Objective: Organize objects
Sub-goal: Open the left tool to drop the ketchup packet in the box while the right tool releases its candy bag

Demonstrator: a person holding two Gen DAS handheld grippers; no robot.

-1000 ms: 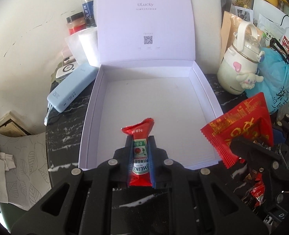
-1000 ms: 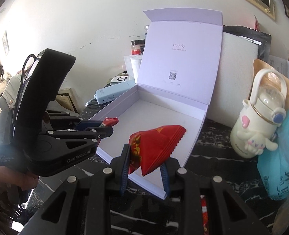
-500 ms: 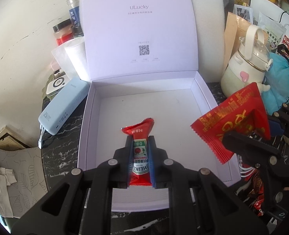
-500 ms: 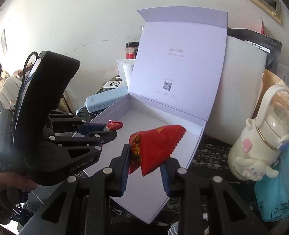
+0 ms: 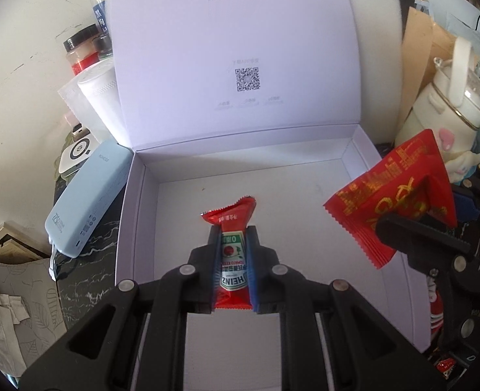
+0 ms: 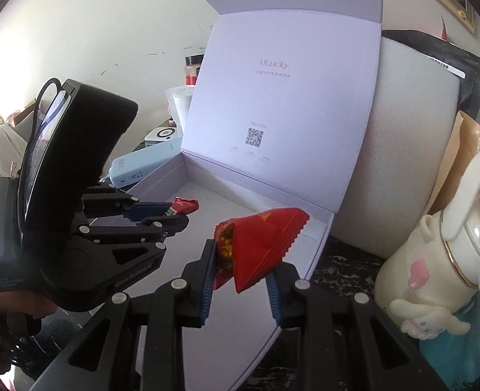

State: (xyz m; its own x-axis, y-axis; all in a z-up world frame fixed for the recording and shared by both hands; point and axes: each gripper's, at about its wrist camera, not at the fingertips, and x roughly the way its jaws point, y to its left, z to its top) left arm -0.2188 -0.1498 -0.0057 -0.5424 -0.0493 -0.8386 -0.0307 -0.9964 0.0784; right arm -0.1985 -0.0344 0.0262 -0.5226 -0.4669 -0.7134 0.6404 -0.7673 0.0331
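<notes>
Over the open white box (image 5: 305,195), bottom centre of the left wrist view, the left gripper (image 5: 233,244) has its fingers pinching a Heinz ketchup packet (image 5: 232,254) upright. Right side of that frame, the right gripper (image 6: 240,260) squeezes a red snack bag (image 6: 259,244) above the box's right wall. Box lid stands up at the top. Blue power bank (image 5: 87,202) lies just beside the box, frame left, and a cream bottle (image 6: 435,267) sits at the right.

1. Power bank (image 5: 88,200), pale blue, lying on the dark marbled tabletop (image 5: 90,260).
2. Water bottle (image 6: 442,260), cream, cartoon-figure trim, upright.
3. Foam block (image 6: 399,150), white.
4. Spice jar (image 5: 78,50), dark lid.
</notes>
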